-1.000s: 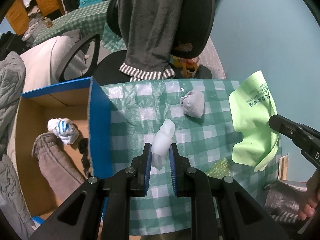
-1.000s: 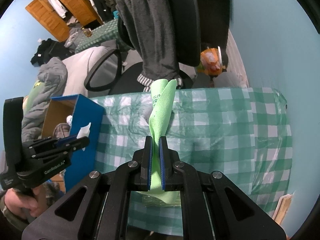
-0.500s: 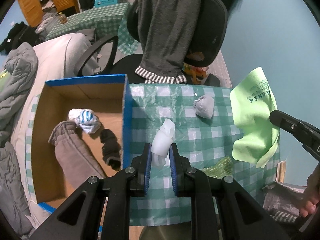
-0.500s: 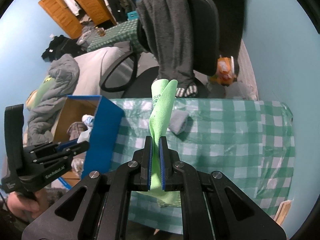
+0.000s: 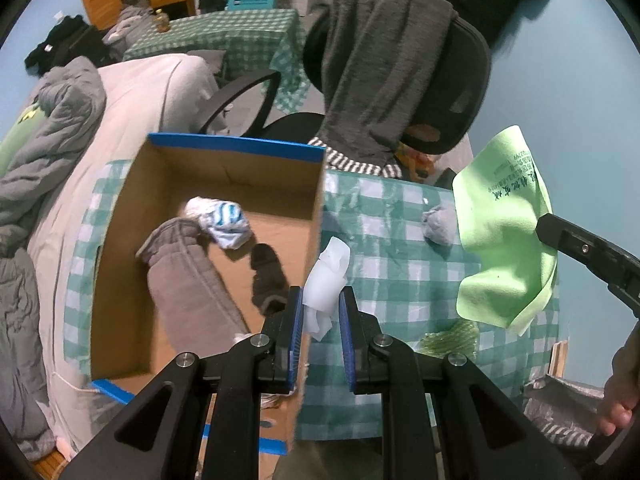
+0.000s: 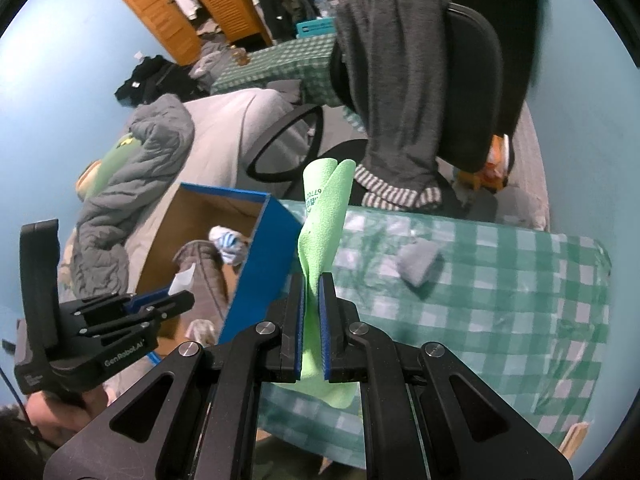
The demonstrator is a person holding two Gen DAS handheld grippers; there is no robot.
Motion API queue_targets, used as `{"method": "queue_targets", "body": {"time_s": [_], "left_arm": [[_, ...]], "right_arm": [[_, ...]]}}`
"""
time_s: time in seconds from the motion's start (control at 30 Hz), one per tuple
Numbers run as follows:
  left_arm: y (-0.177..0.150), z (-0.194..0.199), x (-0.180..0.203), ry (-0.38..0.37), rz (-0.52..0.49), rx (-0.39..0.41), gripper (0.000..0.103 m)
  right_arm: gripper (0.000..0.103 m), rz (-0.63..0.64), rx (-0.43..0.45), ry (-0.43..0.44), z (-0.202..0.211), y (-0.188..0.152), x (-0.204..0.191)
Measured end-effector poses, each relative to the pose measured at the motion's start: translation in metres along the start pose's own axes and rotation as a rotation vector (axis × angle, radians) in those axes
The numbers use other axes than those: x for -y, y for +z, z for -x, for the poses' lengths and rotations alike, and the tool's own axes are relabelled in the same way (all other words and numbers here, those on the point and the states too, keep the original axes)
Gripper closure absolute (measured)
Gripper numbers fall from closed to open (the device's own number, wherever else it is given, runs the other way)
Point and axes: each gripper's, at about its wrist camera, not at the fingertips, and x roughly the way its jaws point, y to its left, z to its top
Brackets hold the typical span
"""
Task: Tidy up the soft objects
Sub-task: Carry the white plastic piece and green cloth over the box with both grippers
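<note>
My left hand-held gripper pinches the tissue, right hand-held gripper the cloth; I should clear the box wall before letting go.

Dim, bluish indoor light; strong fisheye bending with black corners. Slight motion blur softens the checked desk; shadows weak.

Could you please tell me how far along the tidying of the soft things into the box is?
Done: a grey garment, a striped bundle and a dark sock lie in the cardboard box. In hand: the left gripper pinches a white cloth, the right gripper a green cloth. Left: a grey bundle on the table.
</note>
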Motion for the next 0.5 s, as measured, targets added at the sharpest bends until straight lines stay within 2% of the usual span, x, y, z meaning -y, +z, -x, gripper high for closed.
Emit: {"method": "queue_targets", "body": {"time_s": [0.5], "left_arm": [[-0.012,0.013,-0.06,0.035,0.104,0.015,0.086]], "right_arm": [[0.097,0.106,-0.011,0.082,-0.02,0.022,-0.072]]}}
